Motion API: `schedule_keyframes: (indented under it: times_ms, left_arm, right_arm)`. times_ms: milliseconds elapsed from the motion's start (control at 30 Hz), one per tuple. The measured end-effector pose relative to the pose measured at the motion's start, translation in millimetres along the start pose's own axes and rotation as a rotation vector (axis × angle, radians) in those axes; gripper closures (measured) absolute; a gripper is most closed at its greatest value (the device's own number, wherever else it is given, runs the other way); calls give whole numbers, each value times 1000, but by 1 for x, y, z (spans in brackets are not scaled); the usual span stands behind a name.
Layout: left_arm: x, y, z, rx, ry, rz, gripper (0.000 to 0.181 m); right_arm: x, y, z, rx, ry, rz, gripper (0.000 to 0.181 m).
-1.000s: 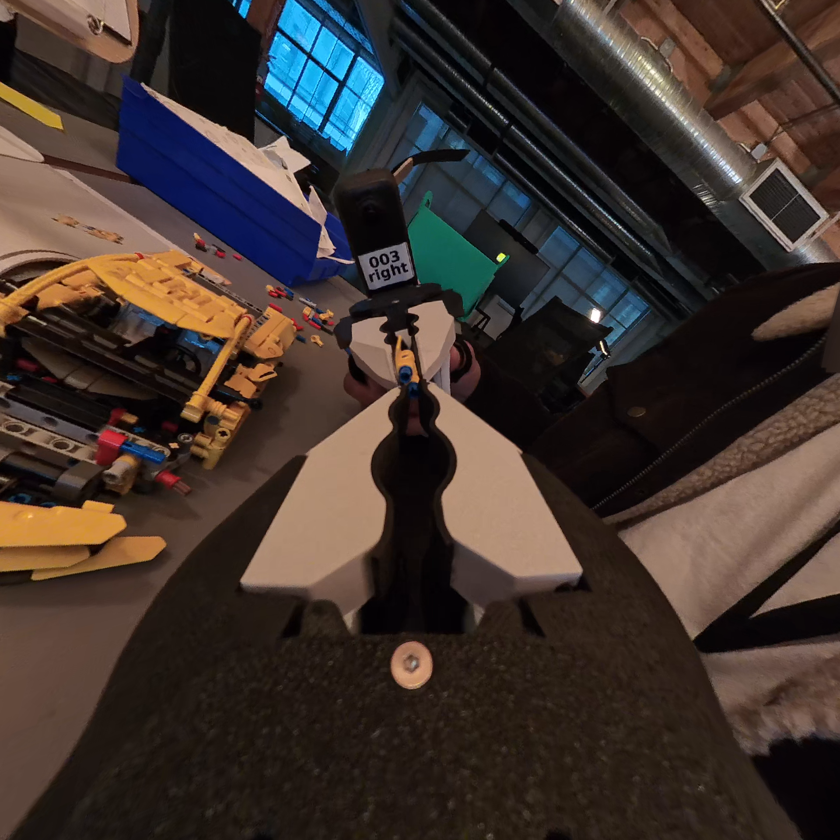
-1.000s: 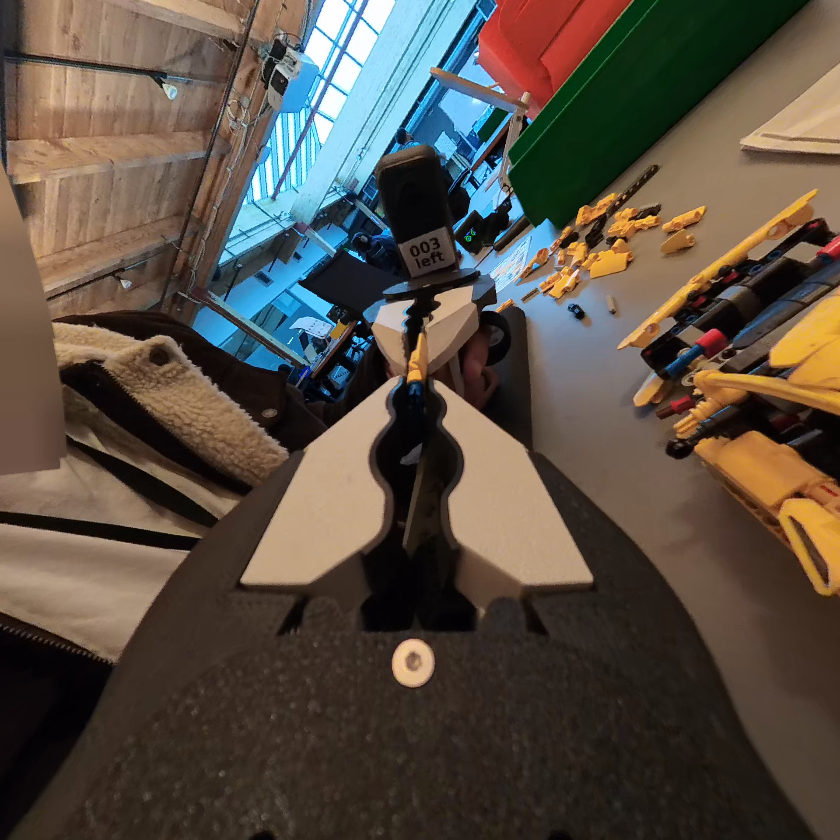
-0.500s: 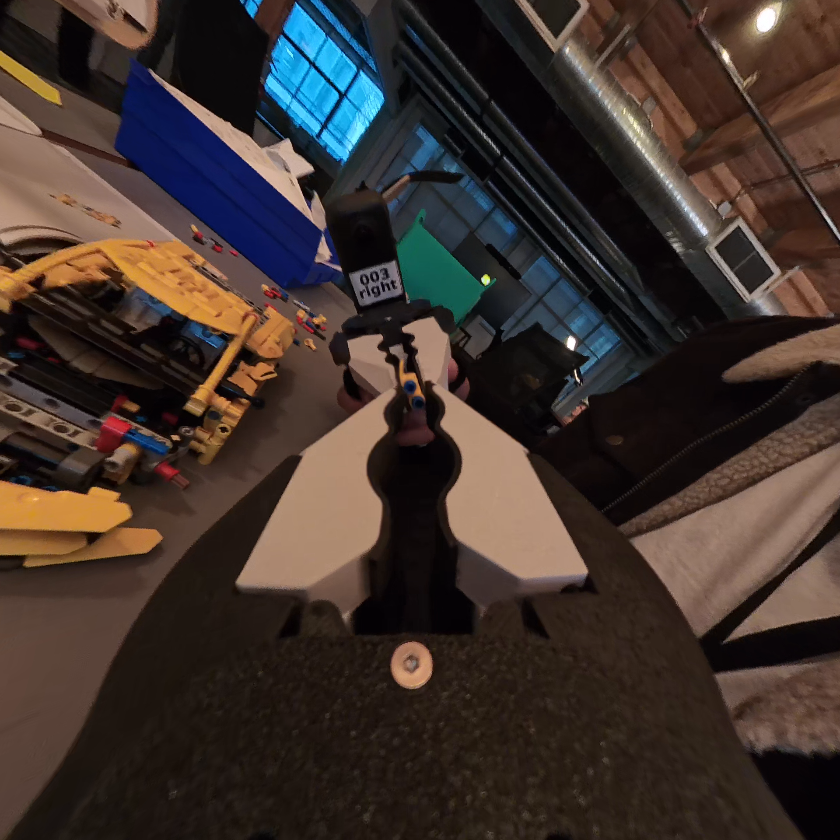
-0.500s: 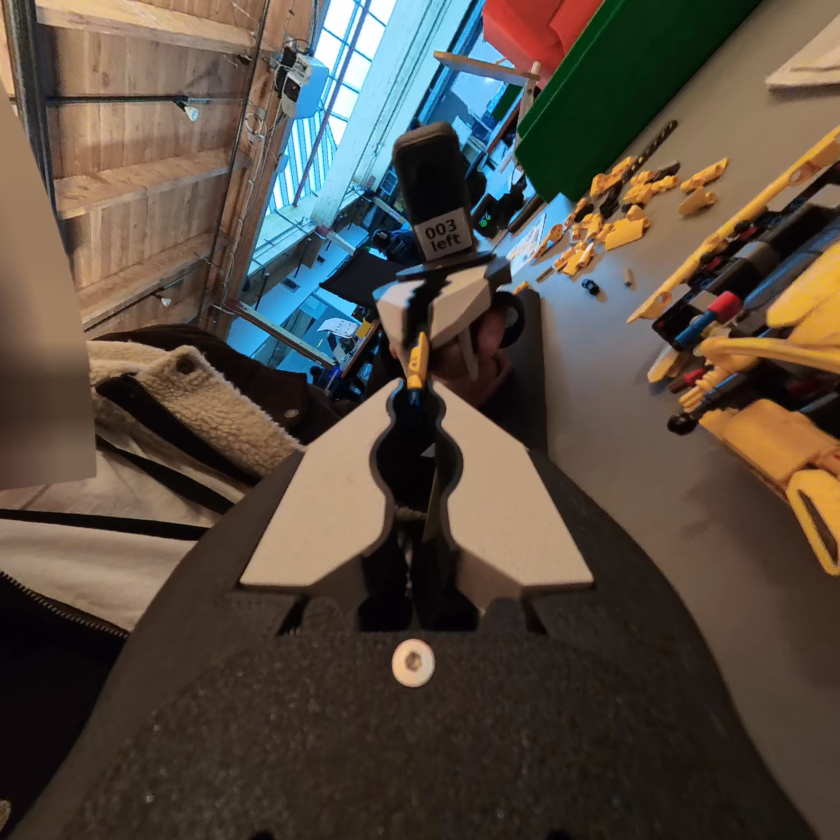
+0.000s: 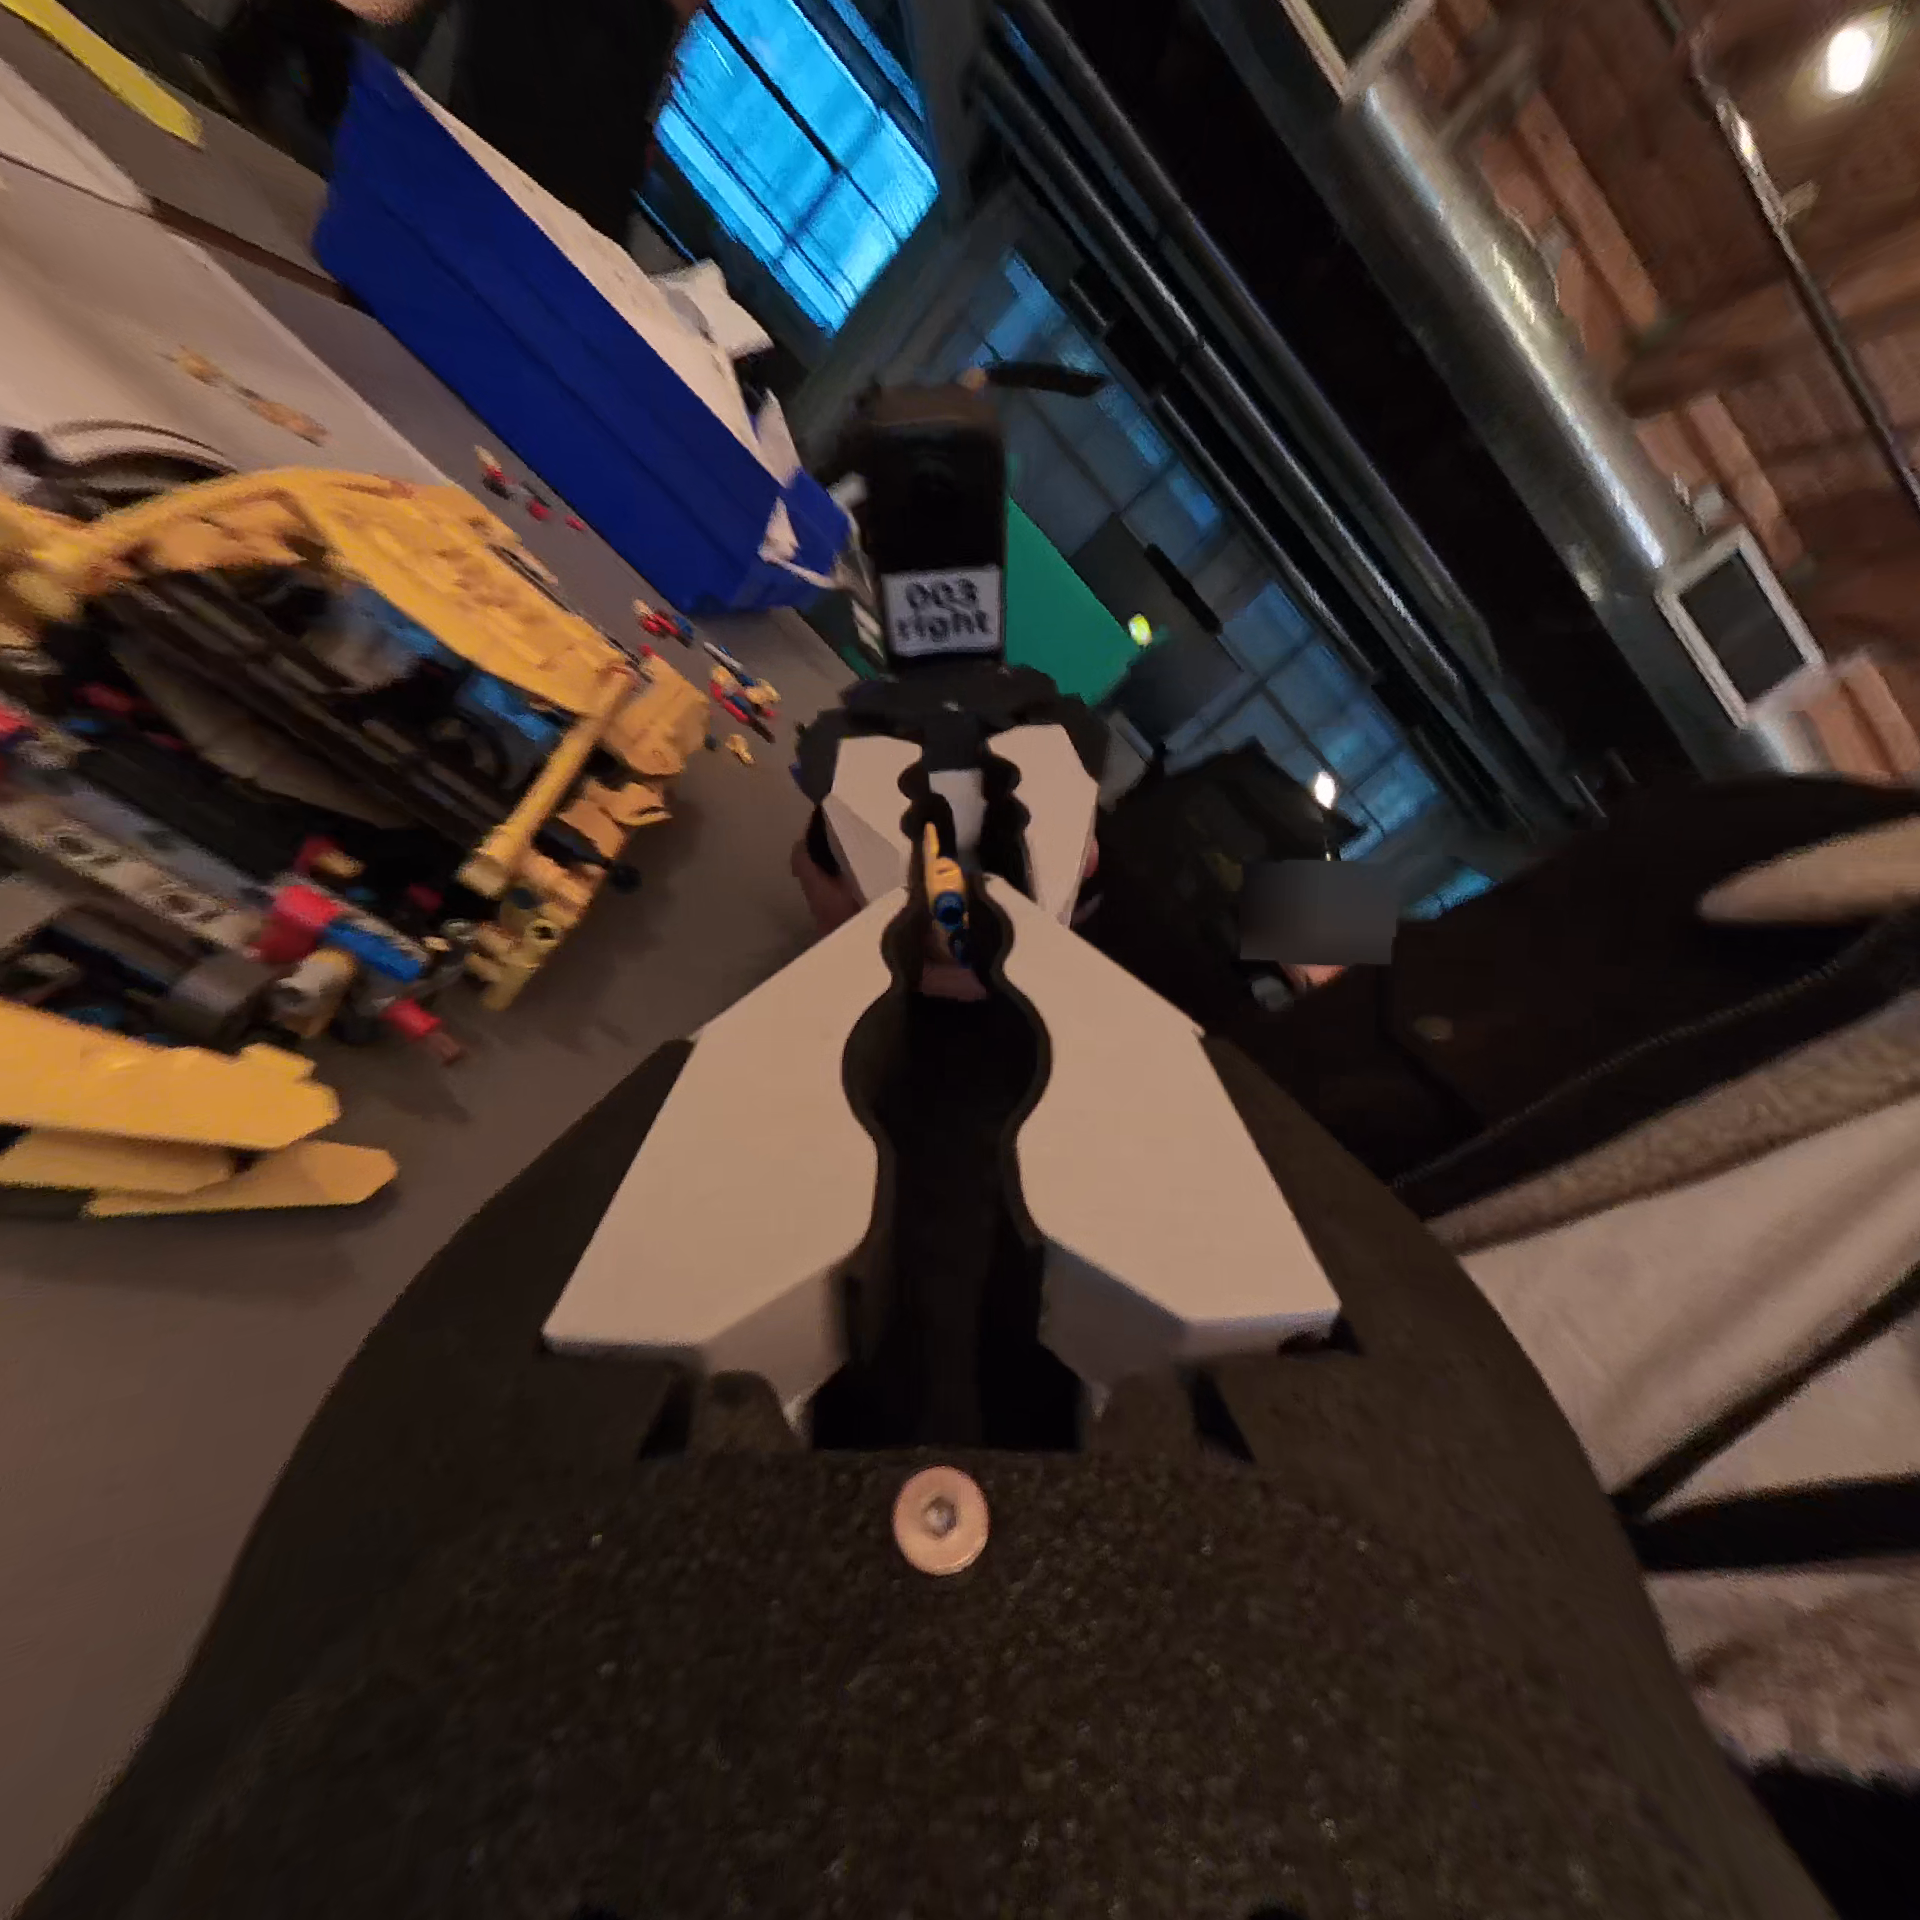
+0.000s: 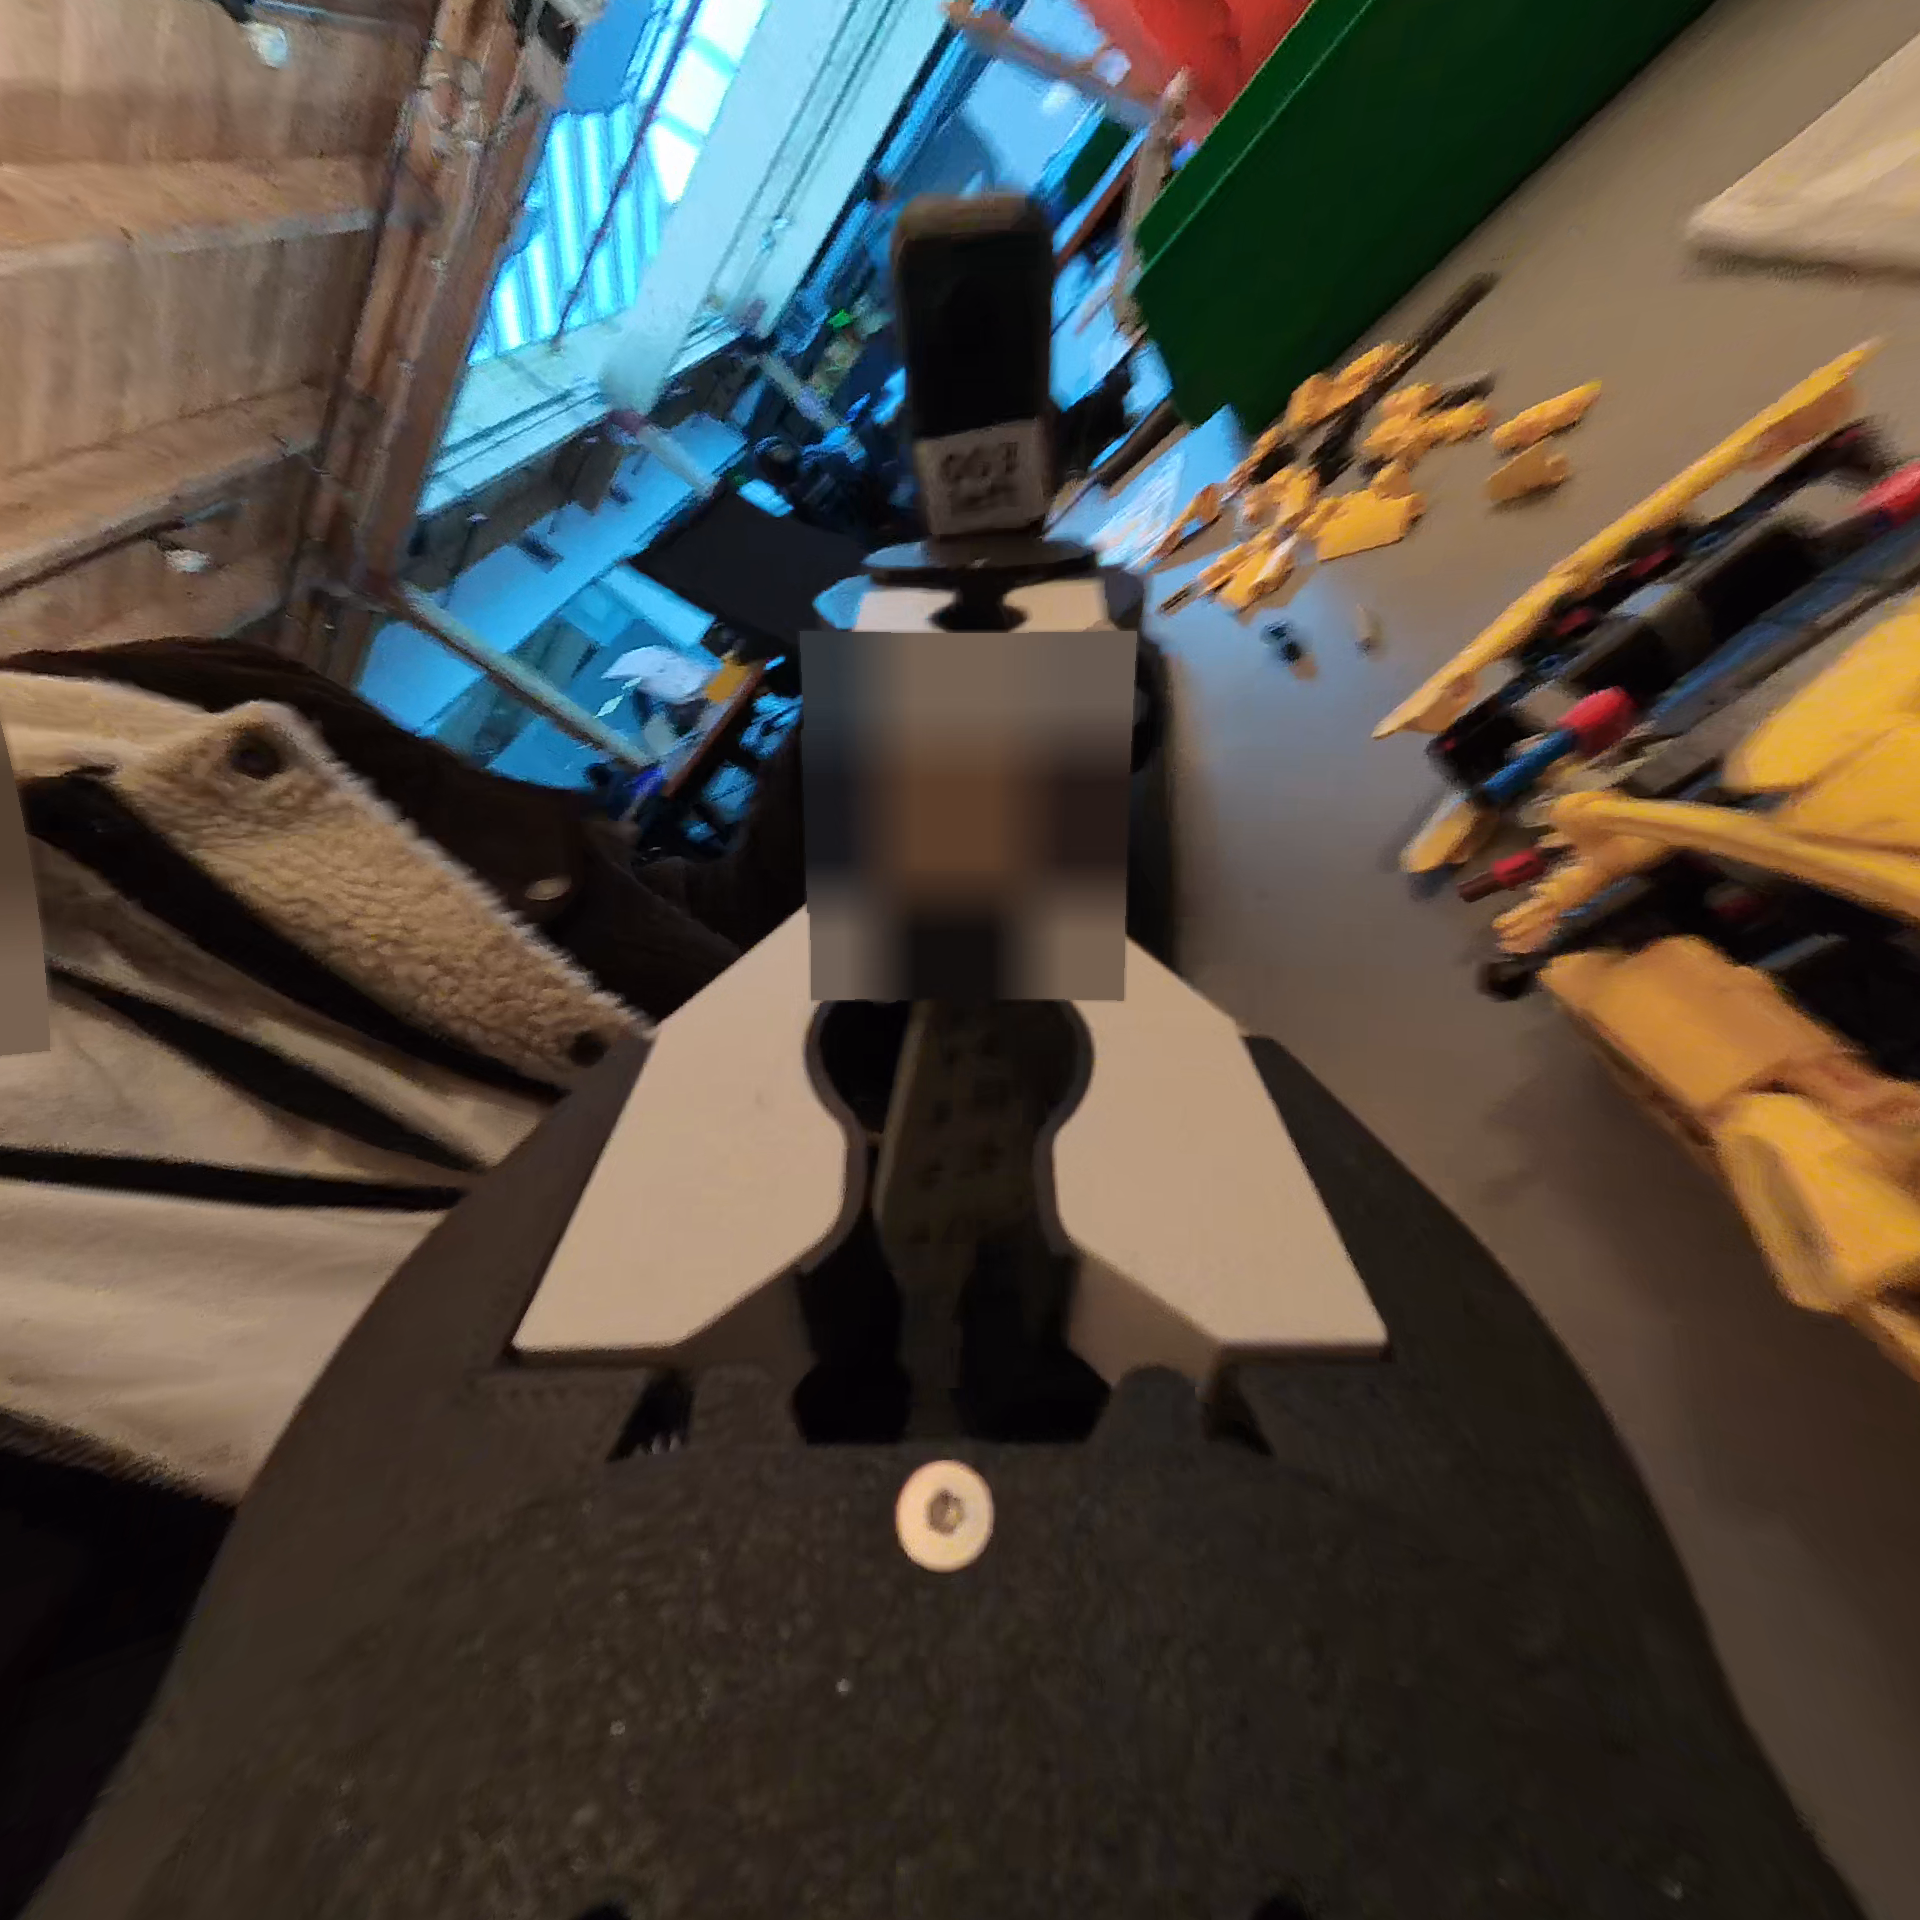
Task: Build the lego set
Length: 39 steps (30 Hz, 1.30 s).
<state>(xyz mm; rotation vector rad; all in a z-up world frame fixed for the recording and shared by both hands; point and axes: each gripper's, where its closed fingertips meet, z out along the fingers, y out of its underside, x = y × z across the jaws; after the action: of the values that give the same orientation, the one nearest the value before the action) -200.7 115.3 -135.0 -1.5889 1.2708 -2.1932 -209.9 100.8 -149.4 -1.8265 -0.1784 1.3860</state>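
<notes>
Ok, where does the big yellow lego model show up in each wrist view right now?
Left wrist view: the yellow lego model sits at the left edge, on the grey table.
Right wrist view: the same model sits at the right edge, blurred.
Shared landmark: the person's fleece-collared jacket, on the side opposite the model in both.
</notes>
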Motion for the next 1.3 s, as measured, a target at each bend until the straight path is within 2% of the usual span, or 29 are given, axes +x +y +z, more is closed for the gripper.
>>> schedule_keyframes:
  times_ms: [67,167,267,367,500,600,733,833,967,1167,1300]
  left_arm:
    - [-13,-15,-11,95,-47,-65,174]
    - [-25,-30,-25,206,-67,-153,175]
    - [-30,-35,-30,243,-81,-173,174]
    - [-30,-35,-31,248,-86,-172,174]
    - [-25,-45,-37,315,-44,-162,174]
    - [-13,-50,-38,344,4,-94,174]
    - [3,-47,-32,322,28,38,174]
    - [4,-45,-31,314,27,48,174]
    - [3,-43,-29,300,22,44,174]
    - [-5,-40,-28,280,-51,66,174]
    - [-3,-40,-27,276,-40,72,174]
  right_arm:
    - [19,-16,-14,85,155,-78,151]
    - [24,-41,-33,216,314,-275,147]
    - [26,-54,-44,279,440,-425,146]
    - [30,-58,-50,302,494,-449,146]
    - [29,-54,-41,290,439,-374,146]
    - [23,-41,-6,214,286,-113,147]
    - [4,-48,33,284,39,81,151]
    - [-2,-53,35,330,-51,98,159]
    - [2,-55,32,328,-12,47,175]
    - [12,-53,29,293,184,-109,175]
    - [9,-53,29,310,131,-63,175]
